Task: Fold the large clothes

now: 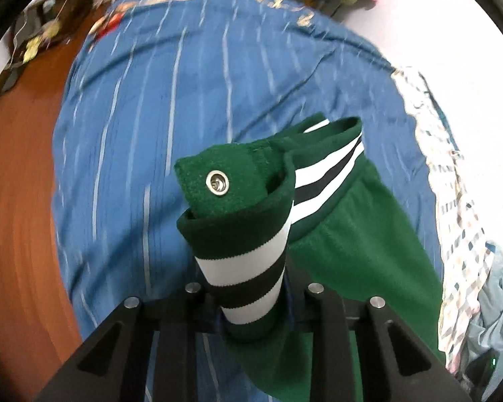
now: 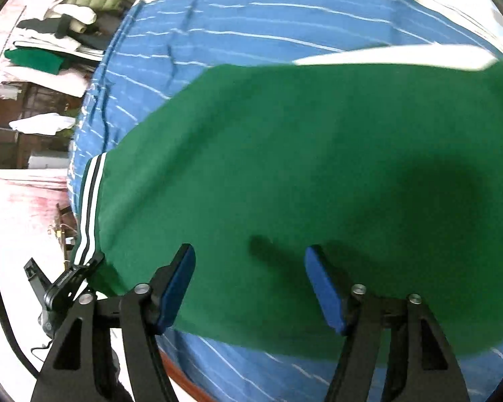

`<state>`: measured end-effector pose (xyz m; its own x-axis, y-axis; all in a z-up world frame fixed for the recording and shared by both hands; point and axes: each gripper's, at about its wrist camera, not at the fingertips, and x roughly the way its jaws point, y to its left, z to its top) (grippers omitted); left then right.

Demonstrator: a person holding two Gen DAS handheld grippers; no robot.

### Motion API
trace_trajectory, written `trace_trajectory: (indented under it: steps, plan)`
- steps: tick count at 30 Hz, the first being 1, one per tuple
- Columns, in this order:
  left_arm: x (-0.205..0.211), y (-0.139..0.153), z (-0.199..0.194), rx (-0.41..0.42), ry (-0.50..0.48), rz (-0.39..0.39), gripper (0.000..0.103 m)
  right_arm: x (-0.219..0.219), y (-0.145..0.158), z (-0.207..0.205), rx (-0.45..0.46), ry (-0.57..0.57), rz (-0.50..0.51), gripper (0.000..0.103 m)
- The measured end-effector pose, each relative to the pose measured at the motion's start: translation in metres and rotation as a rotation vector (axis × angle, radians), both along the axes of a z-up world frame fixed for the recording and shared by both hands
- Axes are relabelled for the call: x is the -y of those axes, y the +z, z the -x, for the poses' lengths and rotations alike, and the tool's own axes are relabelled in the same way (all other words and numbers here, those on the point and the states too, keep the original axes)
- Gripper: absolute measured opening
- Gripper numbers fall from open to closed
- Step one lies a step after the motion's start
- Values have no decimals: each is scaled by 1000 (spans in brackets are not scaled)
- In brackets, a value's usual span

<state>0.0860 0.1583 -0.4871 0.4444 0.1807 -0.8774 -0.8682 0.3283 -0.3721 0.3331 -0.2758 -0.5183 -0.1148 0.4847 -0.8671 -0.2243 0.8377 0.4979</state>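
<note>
Green jacket on blue striped sheet, left gripper clamped on its hem band, right gripper empty.

Blue striped sheet (image 2: 285,16) covers the surface; green jacket (image 2: 301,167) lies spread on it, white sleeve (image 2: 392,57) along far edge. Left gripper (image 1: 251,305) is closed tight on the striped hem band (image 1: 248,278), bunched up with snap button (image 1: 217,183) showing. Right gripper (image 2: 249,288) hangs about half open over the fabric, gripping nothing.
</note>
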Motion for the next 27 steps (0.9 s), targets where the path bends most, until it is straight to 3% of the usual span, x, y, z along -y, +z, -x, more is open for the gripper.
trace_trajectory:
  steps: [3,6,8,9,12,14,17,18,20,22,27]
  plan:
    - [-20,-19,-3,18,-34,44,27,-31,-35,-13,-27,7,93,50]
    - [-31,-52,-8,22,-32,130,48,-46,-55,-24,-56,5,126,50]
    - [-34,-68,-5,98,-26,174,56,-51,-58,-27,-87,18,150,50]
    - [-31,-70,-5,126,-23,170,64,-53,-57,-28,-100,30,162,50]
    - [-24,-65,-15,102,-26,114,66,-55,-40,-27,-127,78,175,49]
    - [-21,-58,-22,84,-20,63,65,-49,-24,-25,-127,80,140,49]
    - [-21,-44,-32,48,-42,-21,33,-39,-13,-17,-109,77,151,47]
    - [-20,-40,-34,46,-50,-46,29,-37,-21,-13,-108,88,198,43]
    - [-14,-25,-35,42,-73,-108,26,-34,-44,-9,-115,78,238,33]
    - [-10,-6,-37,65,-89,-162,25,-33,-56,-9,-116,46,233,33]
    - [-3,31,-50,103,-102,-208,23,-33,-44,-14,-182,55,226,33]
